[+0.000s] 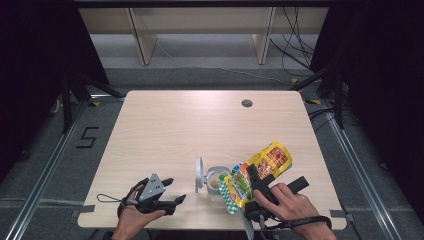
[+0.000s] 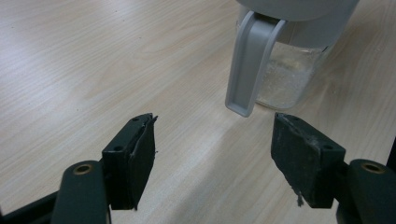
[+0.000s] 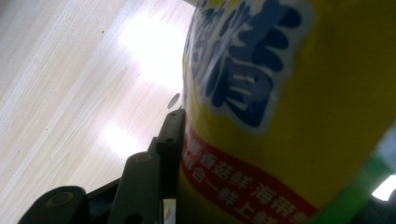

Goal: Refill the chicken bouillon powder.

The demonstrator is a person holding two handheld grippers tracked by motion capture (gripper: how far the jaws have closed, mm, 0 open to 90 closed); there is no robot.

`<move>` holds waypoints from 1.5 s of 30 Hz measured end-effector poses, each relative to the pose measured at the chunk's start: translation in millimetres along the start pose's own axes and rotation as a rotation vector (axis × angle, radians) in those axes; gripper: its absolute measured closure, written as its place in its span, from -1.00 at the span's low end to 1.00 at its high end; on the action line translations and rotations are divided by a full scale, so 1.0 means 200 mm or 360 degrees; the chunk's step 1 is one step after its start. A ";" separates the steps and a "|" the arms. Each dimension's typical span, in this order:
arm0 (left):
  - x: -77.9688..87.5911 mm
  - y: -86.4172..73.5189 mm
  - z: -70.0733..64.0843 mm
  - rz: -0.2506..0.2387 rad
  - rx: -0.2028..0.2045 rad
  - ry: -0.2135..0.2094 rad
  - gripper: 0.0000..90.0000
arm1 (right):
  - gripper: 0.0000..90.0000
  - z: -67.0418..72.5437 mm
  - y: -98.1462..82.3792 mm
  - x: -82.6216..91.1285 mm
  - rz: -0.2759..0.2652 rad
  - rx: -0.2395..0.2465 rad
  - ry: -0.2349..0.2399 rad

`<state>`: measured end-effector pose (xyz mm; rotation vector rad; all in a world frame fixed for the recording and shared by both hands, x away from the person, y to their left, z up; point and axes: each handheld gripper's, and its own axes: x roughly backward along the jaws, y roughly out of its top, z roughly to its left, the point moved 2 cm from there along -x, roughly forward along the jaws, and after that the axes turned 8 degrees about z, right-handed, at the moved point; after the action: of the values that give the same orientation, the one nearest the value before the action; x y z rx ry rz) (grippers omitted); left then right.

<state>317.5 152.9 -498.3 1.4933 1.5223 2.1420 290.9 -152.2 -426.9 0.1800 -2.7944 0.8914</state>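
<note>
The right gripper (image 1: 255, 176) is clamping a yellow snack bag (image 1: 260, 170), its jaws pressing on the bag's sides near the bench's (image 1: 200, 120) front edge, right of centre. The bag is lying tilted, its green-and-white end (image 1: 234, 192) pointing down over the mouth of a clear jar (image 1: 216, 182), its yellow end reaching toward the bench's right edge. In the right gripper view the bag's printed face (image 3: 289, 107) is crowding against one black jaw, with the bench top (image 3: 84, 70) showing beyond.

The jar is standing just in front of the bench's centre, close to the front edge, its grey hinged lid (image 1: 199, 172) standing open on the left side and pale contents showing inside.

The left gripper (image 1: 165, 192) is resting by the front left corner, jaws apart and holding nothing. In the left gripper view the jar (image 2: 289, 70) with its grey strap (image 2: 250, 60) is standing just beyond the spread jaws.
</note>
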 end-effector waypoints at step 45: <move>0.00 0.00 0.00 0.0007 0.0033 -0.0019 -0.32 | 0.34 -0.05 0.02 -0.01 -0.0028 0.0128 0.0043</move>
<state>316.9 152.3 -499.3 1.5146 1.5435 2.1225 293.3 -143.7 -421.0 0.2026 -2.7299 0.9950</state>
